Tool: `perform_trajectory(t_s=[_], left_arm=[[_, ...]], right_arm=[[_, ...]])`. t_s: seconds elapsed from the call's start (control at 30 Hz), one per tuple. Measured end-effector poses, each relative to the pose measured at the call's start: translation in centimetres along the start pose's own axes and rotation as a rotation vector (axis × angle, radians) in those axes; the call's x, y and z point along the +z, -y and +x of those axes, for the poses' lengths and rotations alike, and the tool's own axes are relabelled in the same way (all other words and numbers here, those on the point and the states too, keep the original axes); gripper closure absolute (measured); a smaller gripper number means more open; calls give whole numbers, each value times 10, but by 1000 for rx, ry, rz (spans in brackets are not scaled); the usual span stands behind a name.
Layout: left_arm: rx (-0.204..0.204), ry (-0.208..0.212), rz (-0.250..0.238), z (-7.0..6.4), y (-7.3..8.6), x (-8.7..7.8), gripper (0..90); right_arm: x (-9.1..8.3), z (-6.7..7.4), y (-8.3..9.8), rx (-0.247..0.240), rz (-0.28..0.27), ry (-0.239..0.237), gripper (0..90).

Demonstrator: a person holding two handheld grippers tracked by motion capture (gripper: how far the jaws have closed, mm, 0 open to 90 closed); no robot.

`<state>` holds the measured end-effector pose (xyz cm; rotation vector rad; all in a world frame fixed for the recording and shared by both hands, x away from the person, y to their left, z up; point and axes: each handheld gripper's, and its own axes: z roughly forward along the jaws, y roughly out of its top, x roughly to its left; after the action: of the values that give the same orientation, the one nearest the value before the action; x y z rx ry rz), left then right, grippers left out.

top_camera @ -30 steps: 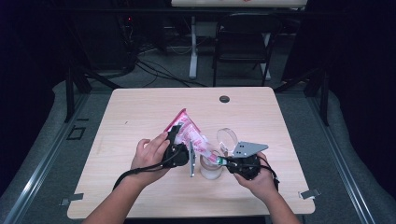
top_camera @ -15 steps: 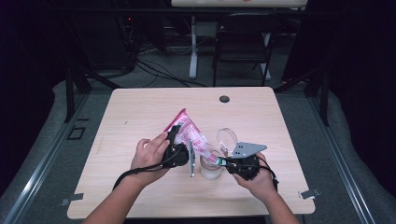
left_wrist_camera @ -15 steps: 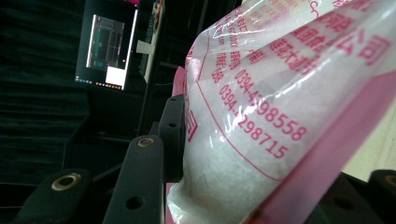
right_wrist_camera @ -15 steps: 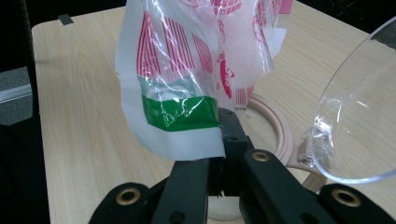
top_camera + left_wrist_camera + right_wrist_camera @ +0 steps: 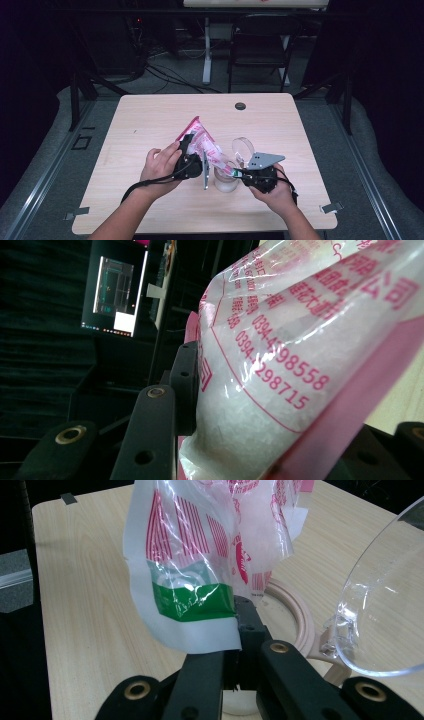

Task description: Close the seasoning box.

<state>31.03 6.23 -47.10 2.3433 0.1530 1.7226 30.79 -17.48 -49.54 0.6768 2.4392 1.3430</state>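
Near the table's (image 5: 150, 210) front edge, both hands work side by side at its middle, with bare wood open to left and right. The right gripper (image 5: 239, 173) is clamped on the lower corner of the bag (image 5: 202, 145), pinching the green-striped plastic thin between its jaws. The left gripper (image 5: 192, 156) squeezes the bag's full, white-filled body, which tilts up and away. Under the bag's mouth stands a jar (image 5: 225, 181), its clear lid (image 5: 243, 148) hinged open just beside the right gripper. Farther back the table is bare but for a dark grommet (image 5: 240, 106); beyond stands a chair (image 5: 260, 37).
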Motion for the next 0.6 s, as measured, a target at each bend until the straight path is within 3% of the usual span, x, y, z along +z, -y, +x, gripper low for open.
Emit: perform_trajectory(t_s=[0.6], left_arm=[[-3,-1,-8,1,-1,0,652]], right_arm=[[0,1,0,-3,4,3,900]])
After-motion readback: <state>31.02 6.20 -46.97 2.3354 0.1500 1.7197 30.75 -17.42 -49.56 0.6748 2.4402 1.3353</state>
